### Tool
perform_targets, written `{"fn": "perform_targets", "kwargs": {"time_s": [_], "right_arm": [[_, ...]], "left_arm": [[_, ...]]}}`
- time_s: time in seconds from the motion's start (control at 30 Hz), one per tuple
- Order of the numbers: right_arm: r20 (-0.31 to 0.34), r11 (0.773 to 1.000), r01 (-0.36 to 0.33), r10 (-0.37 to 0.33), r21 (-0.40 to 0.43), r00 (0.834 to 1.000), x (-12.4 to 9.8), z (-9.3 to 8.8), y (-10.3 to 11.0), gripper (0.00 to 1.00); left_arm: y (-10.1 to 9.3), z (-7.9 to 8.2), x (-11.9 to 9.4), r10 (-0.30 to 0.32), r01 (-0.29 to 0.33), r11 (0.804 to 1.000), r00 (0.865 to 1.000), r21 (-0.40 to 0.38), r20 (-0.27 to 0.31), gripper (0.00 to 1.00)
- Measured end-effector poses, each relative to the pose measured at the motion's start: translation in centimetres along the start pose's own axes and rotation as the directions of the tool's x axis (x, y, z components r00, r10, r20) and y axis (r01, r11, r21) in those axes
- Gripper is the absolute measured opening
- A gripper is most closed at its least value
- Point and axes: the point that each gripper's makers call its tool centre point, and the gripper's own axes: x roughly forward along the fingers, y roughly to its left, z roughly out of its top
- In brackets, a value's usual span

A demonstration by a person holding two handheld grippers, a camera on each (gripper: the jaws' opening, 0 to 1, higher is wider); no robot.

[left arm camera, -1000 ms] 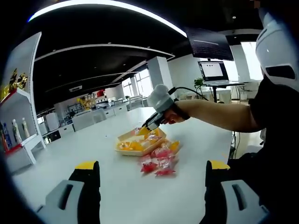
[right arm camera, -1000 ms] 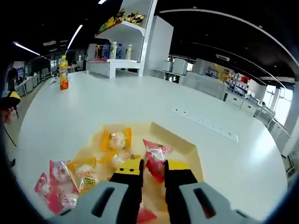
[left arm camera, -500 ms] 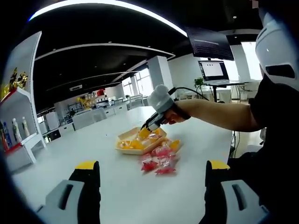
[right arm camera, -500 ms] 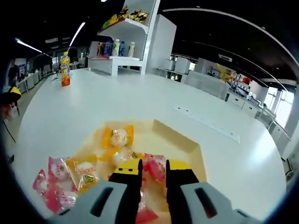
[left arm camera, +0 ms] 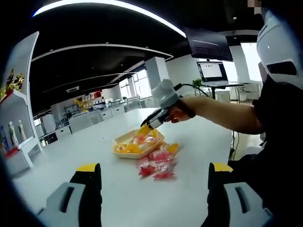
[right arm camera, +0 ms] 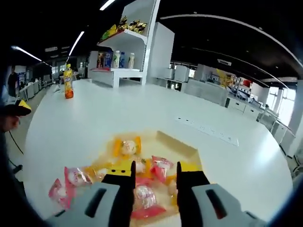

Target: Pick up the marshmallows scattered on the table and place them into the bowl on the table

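Marshmallows [right arm camera: 161, 168] fill bowl [right arm camera: 191, 150]; wrapper print seems too blurred to read.

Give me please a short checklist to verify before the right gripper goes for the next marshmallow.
1. Right gripper open and holding nothing: ok, jaws apart, lifted above the bowl.
2. Last pink marshmallow inside the bowl: ok.
3. Marshmallows still on the table: not ok, a pink pile lies beside the bowl.
4. Left gripper out of the way: ok, open and far from the pile.
5. Room left in the bowl: cannot tell.
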Motion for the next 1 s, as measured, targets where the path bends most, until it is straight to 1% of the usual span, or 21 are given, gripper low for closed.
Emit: {"fn": "perform_targets", "kwargs": {"time_s": [0.07,0.2,0.27,0.3,0.4,0.43,0.57,0.7,0.83,1.0], "right_arm": [[0.011,1.0,-0.01,0.01,0.003,1.0,-1.2,0.0,0.3,0.35],[0.03,1.0,-0.023,0.023,0.017,0.999,-4.4,-0.4,1.3,0.47],[0.03,0.999,-0.035,0.035,0.011,0.999,-5.6,-0.7,1.7,0.51],[0.031,0.999,-0.044,0.044,0.008,0.999,-6.9,-0.9,1.9,0.56],[0.063,0.999,-0.035,0.033,0.04,0.997,-9.9,-0.9,1.6,0.67],[0.068,0.998,-0.034,0.031,0.047,0.997,-10.7,-1.1,1.2,0.69],[0.072,0.998,-0.014,0.009,0.065,0.997,-13.8,-1.9,0.5,0.72],[0.069,0.998,0.007,-0.011,0.062,0.998,-16.5,-2.6,0.4,0.79],[0.066,0.997,0.0,-0.005,0.075,0.998,-18.3,-3.1,0.5,0.83],[0.067,0.996,-0.012,0.006,0.085,0.998,-19.8,-3.8,1.2,0.86]], "left_arm": [[0.3,0.2,0.1,0.005,-0.005,1.0,1.0,0.003,0.008,0.93],[0.3,0.4,0.6,-0.009,0.009,1.0,1.0,0.005,0.017,0.93],[0.4,0.4,0.8,-0.013,0.013,1.0,1.0,0.007,0.019,0.93],[0.5,0.4,1.0,-0.015,0.015,1.0,1.0,0.001,0.017,0.93],[0.6,0.3,1.3,-0.012,0.013,1.0,1.0,-0.011,0.019,0.93],[0.5,0.4,1.5,-0.016,0.016,1.0,1.0,-0.013,0.022,0.93],[-0.2,0.7,2.1,-0.037,0.038,0.999,0.999,-0.009,0.026,0.93],[-0.6,0.9,2.5,-0.047,0.047,0.999,0.999,-0.004,0.027,0.93],[-1.1,1.2,2.7,-0.055,0.055,0.998,0.998,0.002,0.034,0.93],[-1.4,1.1,2.9,-0.055,0.055,0.998,0.998,0.005,0.029,0.93]]}}
